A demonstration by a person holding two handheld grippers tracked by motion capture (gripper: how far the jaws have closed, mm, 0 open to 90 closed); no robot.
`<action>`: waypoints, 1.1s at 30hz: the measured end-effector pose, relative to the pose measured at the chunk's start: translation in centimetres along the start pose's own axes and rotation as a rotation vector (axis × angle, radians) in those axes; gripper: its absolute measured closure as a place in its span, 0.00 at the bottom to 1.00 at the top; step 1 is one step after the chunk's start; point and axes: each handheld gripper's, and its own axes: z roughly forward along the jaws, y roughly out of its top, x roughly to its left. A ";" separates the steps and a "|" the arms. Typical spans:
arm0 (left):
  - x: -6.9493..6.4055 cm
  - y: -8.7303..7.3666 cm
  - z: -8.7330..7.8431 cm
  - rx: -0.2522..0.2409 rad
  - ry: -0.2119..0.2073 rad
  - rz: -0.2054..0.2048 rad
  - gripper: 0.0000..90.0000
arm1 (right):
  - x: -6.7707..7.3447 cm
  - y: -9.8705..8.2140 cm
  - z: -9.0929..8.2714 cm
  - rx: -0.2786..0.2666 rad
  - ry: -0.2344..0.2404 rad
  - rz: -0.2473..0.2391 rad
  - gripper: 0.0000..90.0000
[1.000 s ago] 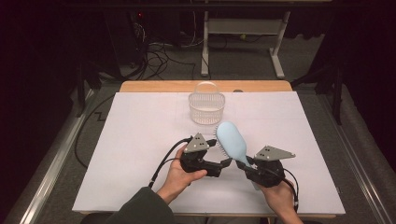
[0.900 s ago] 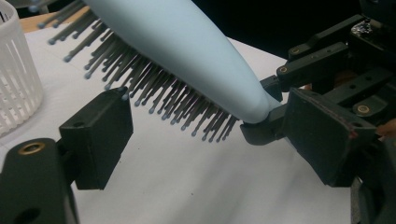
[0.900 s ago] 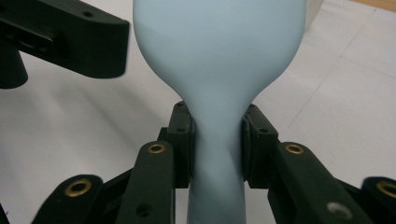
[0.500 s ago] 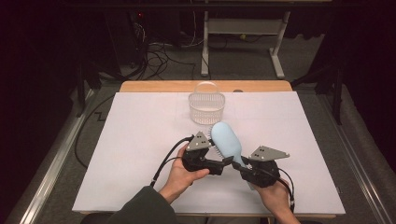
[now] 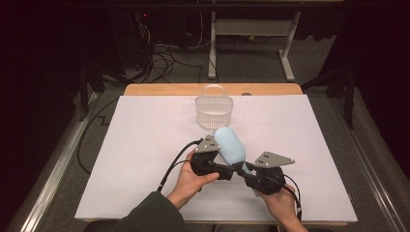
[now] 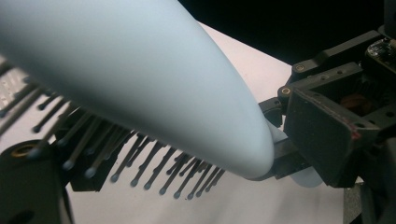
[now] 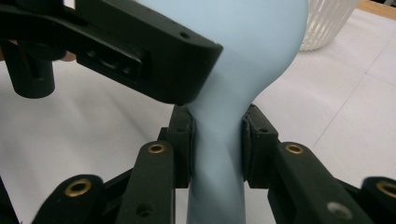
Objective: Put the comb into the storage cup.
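The pale blue hairbrush (image 5: 230, 146) is held up off the white tabletop (image 5: 145, 145) near its front edge, its rounded head tilting toward 11 o'clock and its handle running down toward 5 o'clock into the right gripper (image 5: 249, 173). In the right gripper view those jaws pinch the handle's narrow neck (image 7: 217, 140) from both sides, just below where it swells into the head.

The left gripper (image 5: 220, 164) sits at the head from the 9 o'clock side. Its jaws have just been opening and stand spread, with the bristle side of the brush (image 6: 154, 172) lying across them; I cannot see the pads pressing on it.

The brush looks like light, hollow moulded plastic: stiff, not fragile, easy to lift with one gripper. The smooth domed back (image 6: 140, 79) is likely slippery and offers no flat face, so jaws closing on it would tend to skid off. The bristles are thin pins with ball tips, springy, and would probably bend or splay under a squeeze. The neck and handle are the better place to take hold: narrow, near parallel-sided, with the flare of the head to stop it sliding through.

The white ribbed basket (image 5: 213, 107) stands at 12 o'clock, well apart from the brush.
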 end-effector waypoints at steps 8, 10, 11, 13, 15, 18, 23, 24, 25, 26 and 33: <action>0.0 0.2 0.0 0.004 0.005 -0.007 0.26 | 0.1 0.1 -0.1 -0.005 -0.009 -0.009 0.78; 0.0 0.2 0.0 0.002 0.001 -0.014 0.28 | 0.1 0.1 -0.1 -0.006 -0.016 -0.017 0.78; 0.0 0.2 0.0 0.000 0.003 -0.017 0.28 | 0.2 0.1 -0.1 -0.008 -0.020 -0.024 0.78; 0.0 0.2 0.2 0.000 -0.002 -0.022 0.29 | 0.4 0.2 -0.1 -0.004 -0.034 -0.038 0.78; 0.2 0.3 0.2 0.000 -0.010 -0.036 0.31 | 0.4 0.2 -0.1 -0.001 -0.041 -0.043 0.78; 0.4 0.5 -0.1 0.012 -0.030 -0.052 0.37 | 0.4 0.2 0.0 0.003 -0.038 -0.043 0.78; 0.2 0.9 -0.7 0.010 -0.014 -0.008 0.43 | 0.4 0.5 0.3 0.011 -0.034 -0.056 0.78; 0.3 1.0 -0.8 0.003 -0.017 -0.012 0.45 | 0.4 0.6 0.5 0.013 -0.033 -0.056 0.78; 0.3 1.0 -0.9 -0.003 -0.021 -0.016 0.47 | 0.4 0.6 0.6 0.015 -0.030 -0.051 0.78; 0.3 1.1 -1.1 -0.010 -0.025 -0.019 0.49 | 0.3 0.7 0.7 0.013 -0.025 -0.048 0.78; 0.1 1.5 -2.1 -0.002 -0.026 -0.003 0.55 | 0.5 1.2 0.8 -0.001 -0.001 -0.057 0.78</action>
